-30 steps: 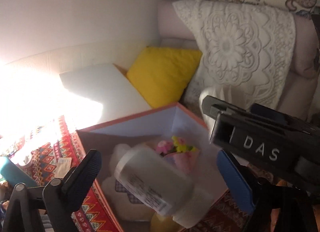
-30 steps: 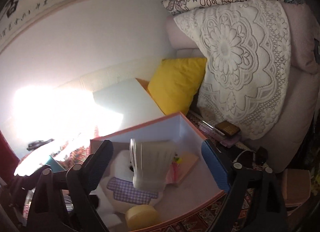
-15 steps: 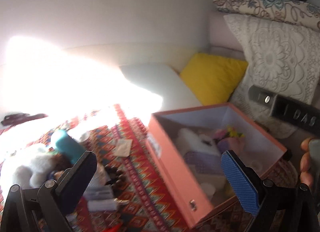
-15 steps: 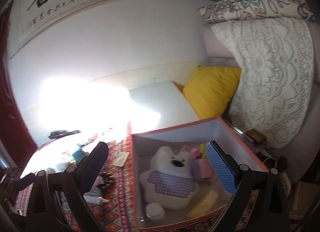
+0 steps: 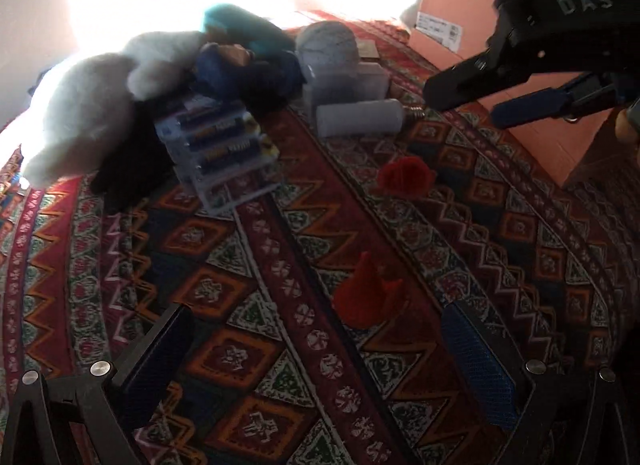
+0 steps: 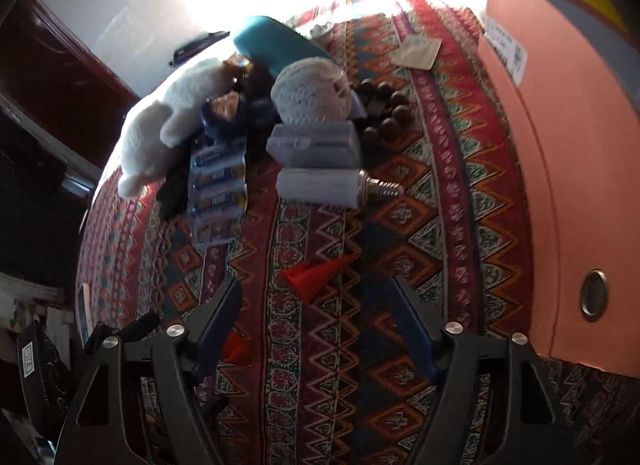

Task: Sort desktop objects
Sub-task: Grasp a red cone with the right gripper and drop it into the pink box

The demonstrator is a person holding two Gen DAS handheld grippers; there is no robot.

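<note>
A small red cone lies on the patterned cloth just ahead of my open, empty left gripper. The same red cone sits in front of my right gripper, which is open and empty too. A second red piece lies farther off. Beyond are a light bulb, a clear plastic case, a battery pack, a ball of string, a white plush toy and a teal case. My right gripper hangs at the upper right of the left wrist view.
The orange storage box stands along the right side, its wall close to my right gripper. Dark brown beads and a flat sachet lie near it. The table's left edge drops off beside a dark cabinet. Strong glare washes out the back.
Both grippers have swung away from above the open box, down and left to the cloth-covered table. The box interior with its plush toy and bottle has left view.
</note>
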